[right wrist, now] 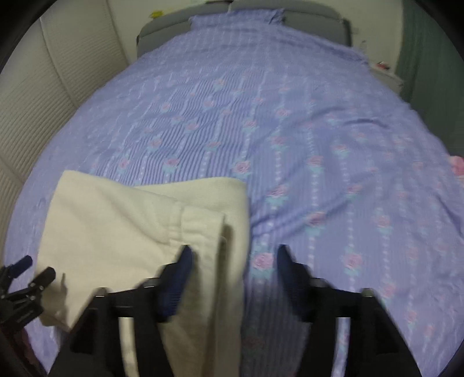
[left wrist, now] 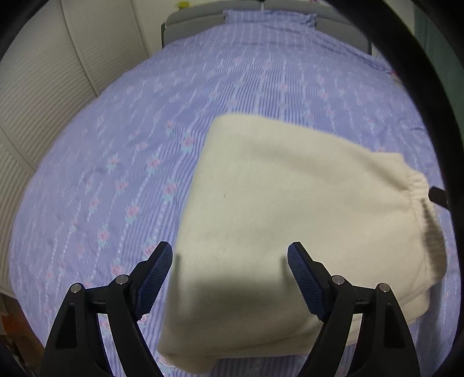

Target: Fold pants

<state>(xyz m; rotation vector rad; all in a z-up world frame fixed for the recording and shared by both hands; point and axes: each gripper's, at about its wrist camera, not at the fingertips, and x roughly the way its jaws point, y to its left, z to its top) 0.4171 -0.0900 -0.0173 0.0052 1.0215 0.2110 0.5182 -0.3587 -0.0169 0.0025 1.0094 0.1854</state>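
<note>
A: Listing the pants (left wrist: 290, 208) first: cream, lying folded into a thick block on the bed cover (left wrist: 121, 162), toward the near edge.

B: Noting the gathered waistband (left wrist: 417, 185) facing the right side of that block, layers stacked beneath it.

A: Logging the left gripper (left wrist: 230, 261): hovering over the near part of the pants, jaws spread wide, gripping nothing, casting a shadow on the cloth.

B: Logging the right gripper (right wrist: 233, 262): jaws likewise gaping, straddling the right edge of the pants (right wrist: 139, 232); left finger over cream cloth, right finger over the bed cover (right wrist: 333, 150). Touching or not: cannot tell, picture being blurred.

A: Showing also in the right view, at far left, the left gripper (right wrist: 36, 268), tips beside the cloth's edge.

B: Recording surroundings: purple cover with pink flower print, grey headboard (right wrist: 162, 26) at the far end, pale ribbed wall panels (left wrist: 37, 95) along the left.
</note>
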